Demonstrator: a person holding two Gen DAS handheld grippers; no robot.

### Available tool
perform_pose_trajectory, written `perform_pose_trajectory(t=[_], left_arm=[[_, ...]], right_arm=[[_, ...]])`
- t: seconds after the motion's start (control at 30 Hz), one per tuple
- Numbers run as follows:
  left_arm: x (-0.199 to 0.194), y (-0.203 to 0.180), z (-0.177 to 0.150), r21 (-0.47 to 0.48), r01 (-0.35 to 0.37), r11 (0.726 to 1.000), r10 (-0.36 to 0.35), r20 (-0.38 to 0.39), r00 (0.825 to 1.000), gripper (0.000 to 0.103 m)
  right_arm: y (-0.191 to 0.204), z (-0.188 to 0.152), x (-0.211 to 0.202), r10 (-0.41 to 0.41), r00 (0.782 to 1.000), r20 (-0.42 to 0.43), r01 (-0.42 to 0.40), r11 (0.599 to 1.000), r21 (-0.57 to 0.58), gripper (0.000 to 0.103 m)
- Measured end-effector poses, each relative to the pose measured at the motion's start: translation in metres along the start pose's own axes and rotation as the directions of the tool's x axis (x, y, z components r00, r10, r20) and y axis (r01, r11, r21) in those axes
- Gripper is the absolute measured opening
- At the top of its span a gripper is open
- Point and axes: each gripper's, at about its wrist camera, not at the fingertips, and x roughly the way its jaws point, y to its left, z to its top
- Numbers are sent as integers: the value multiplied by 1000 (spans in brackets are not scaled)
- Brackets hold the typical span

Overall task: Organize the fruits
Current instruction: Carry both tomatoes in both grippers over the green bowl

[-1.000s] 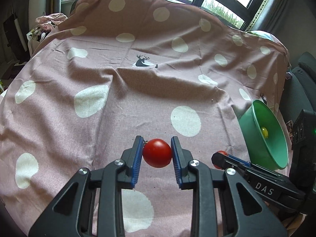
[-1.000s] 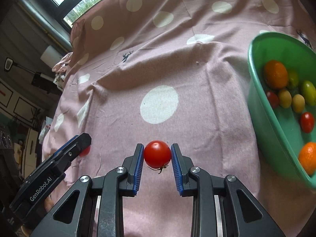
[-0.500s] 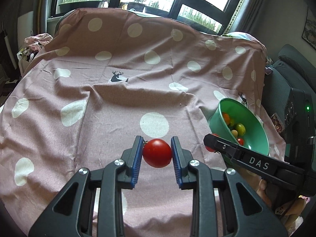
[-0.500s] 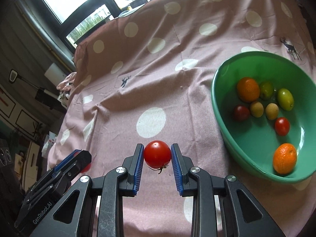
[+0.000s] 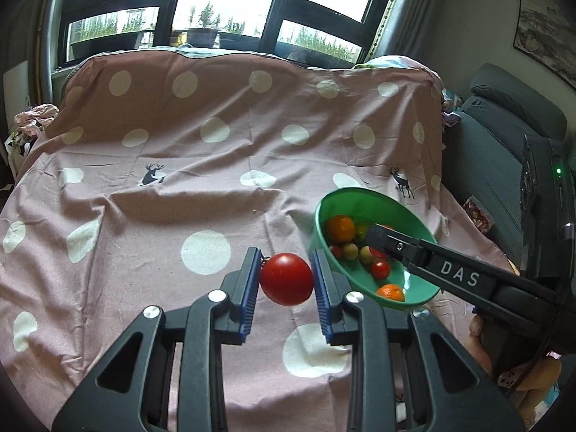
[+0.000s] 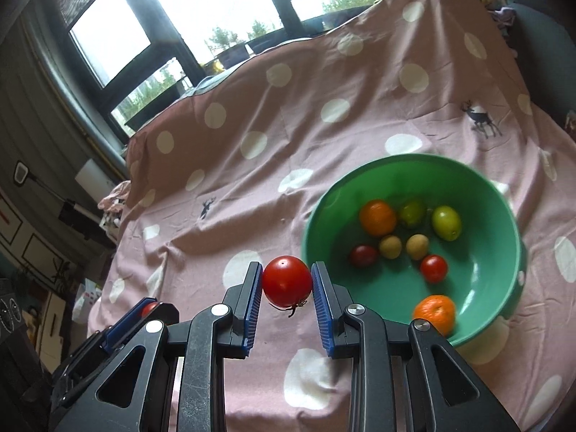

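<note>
My left gripper (image 5: 287, 280) is shut on a red tomato (image 5: 287, 279), held above the pink dotted cloth just left of the green bowl (image 5: 374, 194). My right gripper (image 6: 287, 282) is shut on another red tomato (image 6: 287, 280), held left of the green bowl (image 6: 414, 160). The bowl holds several fruits: two oranges, green and tan ones, small red tomatoes. In the left wrist view the right gripper (image 5: 376, 235) reaches over the bowl. In the right wrist view the left gripper (image 6: 151, 309) shows at lower left with red between its tips.
The pink polka-dot cloth (image 5: 216, 165) covers the table and rises over something at the back. Windows stand behind. A grey sofa (image 5: 504, 136) is on the right. Clutter and a pile of fabric (image 5: 32, 118) lie at the left edge.
Both grippers have lifted and drawn back with their tomatoes. The right gripper has moved over the bowl, and the bowl shows more fully in both views.
</note>
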Motion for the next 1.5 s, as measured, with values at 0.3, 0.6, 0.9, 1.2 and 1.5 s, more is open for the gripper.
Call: perform_pose_trajectory(t=[0.3,0.6,0.9,1.2,1.5], left_arm=[[34,-40,9,29,58,998,-56,-49,997,29],[68,-64,10,25,114,993,-111,-123,986,29],[96,-76,3,21,139,990,-132,-202,970,29],[112,-83,-2,35,135,990,-122,-244,962,29],[120,-82,-6,27,131,991,-119,-269,956,29]], right_arm=[[-44,10,-17,-106,994,27,103,991,82,30],[-80,13,-18,-163,987,1,161,976,149,30],[-100,14,-10,-162,986,-41,167,969,184,30],[-108,12,-2,-174,982,-79,186,962,200,30],[-110,11,1,-193,976,-97,209,958,196,30]])
